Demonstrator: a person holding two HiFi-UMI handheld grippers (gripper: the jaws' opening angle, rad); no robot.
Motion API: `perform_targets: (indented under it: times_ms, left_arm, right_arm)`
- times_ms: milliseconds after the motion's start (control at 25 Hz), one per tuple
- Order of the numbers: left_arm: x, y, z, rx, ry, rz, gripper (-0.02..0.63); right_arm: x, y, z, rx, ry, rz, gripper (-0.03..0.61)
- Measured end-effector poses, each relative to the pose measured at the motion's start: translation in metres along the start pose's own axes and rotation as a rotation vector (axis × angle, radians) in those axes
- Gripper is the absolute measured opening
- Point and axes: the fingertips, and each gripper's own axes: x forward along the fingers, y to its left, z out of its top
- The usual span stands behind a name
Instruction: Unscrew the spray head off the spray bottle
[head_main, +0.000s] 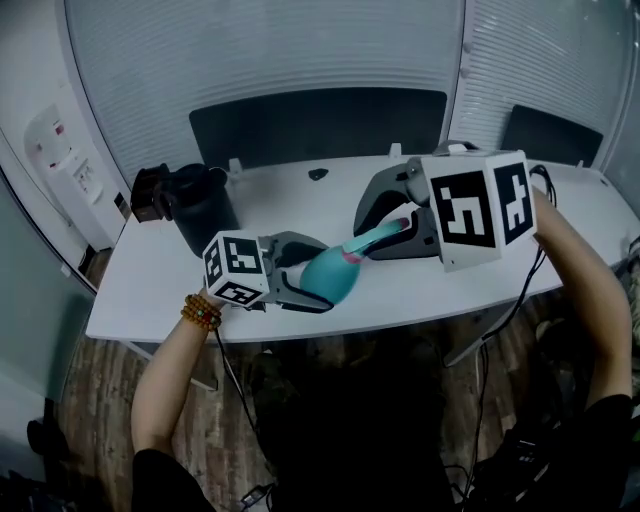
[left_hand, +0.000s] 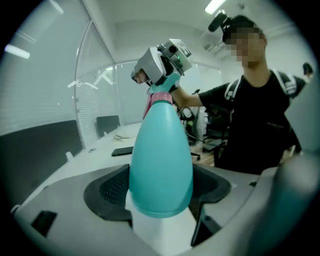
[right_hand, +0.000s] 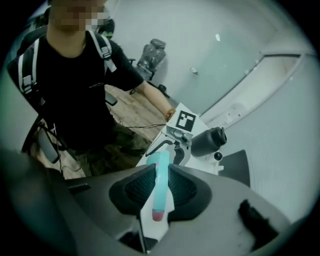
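Note:
A teal spray bottle (head_main: 328, 277) is held tilted above the white table (head_main: 480, 275), its pink collar (head_main: 352, 257) pointing up to the right. My left gripper (head_main: 312, 287) is shut on the bottle's wide body (left_hand: 161, 160). My right gripper (head_main: 397, 232) is shut on the teal spray head (head_main: 380, 237). In the right gripper view the narrow spray head (right_hand: 160, 182) runs lengthwise between the black pads, with a pink end (right_hand: 157, 216) nearest the camera. From the left gripper view, the right gripper (left_hand: 161, 62) sits atop the collar (left_hand: 161, 97).
A black bag (head_main: 198, 205) stands at the table's left end and a small dark object (head_main: 317, 174) lies near its back edge. Dark chairs (head_main: 320, 125) stand behind the table. A phone (left_hand: 122, 151) lies on the tabletop. Cables hang off the right side.

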Motion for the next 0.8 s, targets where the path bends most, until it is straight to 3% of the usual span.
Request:
perform_targets:
  times_ms: [80, 120, 280, 400, 480, 560, 640, 720, 800]
  left_arm:
    - [0.003, -0.013, 0.003, -0.013, -0.030, -0.093, 0.380]
    - [0.004, -0.013, 0.003, -0.004, -0.039, -0.090, 0.380]
    - [-0.001, 0.016, -0.003, 0.019, -0.038, 0.075, 0.380]
    - [-0.008, 0.037, -0.011, 0.031, 0.001, 0.189, 0.380]
    - [-0.014, 0.055, -0.018, 0.054, 0.040, 0.316, 0.380]
    - [-0.032, 0.082, -0.023, 0.091, 0.100, 0.532, 0.380]
    - [-0.058, 0.109, -0.026, 0.140, 0.191, 0.788, 0.380]
    - [-0.081, 0.126, -0.026, 0.181, 0.281, 0.995, 0.380]
    - [-0.093, 0.133, -0.025, 0.230, 0.360, 1.126, 0.380]
  right_arm:
    - [-0.002, 0.006, 0.009, -0.066, 0.031, -0.001, 0.078]
    - [-0.002, 0.005, 0.010, -0.076, 0.055, -0.020, 0.078]
    - [0.002, -0.019, -0.010, -0.075, 0.164, -0.181, 0.099]
    - [0.000, -0.038, -0.033, -0.049, 0.226, -0.276, 0.220]
    - [-0.009, -0.049, -0.041, 0.017, 0.187, -0.336, 0.238]
    - [-0.025, -0.066, -0.039, 0.201, 0.009, -0.390, 0.238]
    - [-0.042, -0.087, -0.044, 0.511, -0.246, -0.414, 0.238]
    - [-0.047, -0.099, -0.061, 0.841, -0.448, -0.373, 0.238]
    - [-0.038, -0.102, -0.077, 1.081, -0.596, -0.273, 0.238]
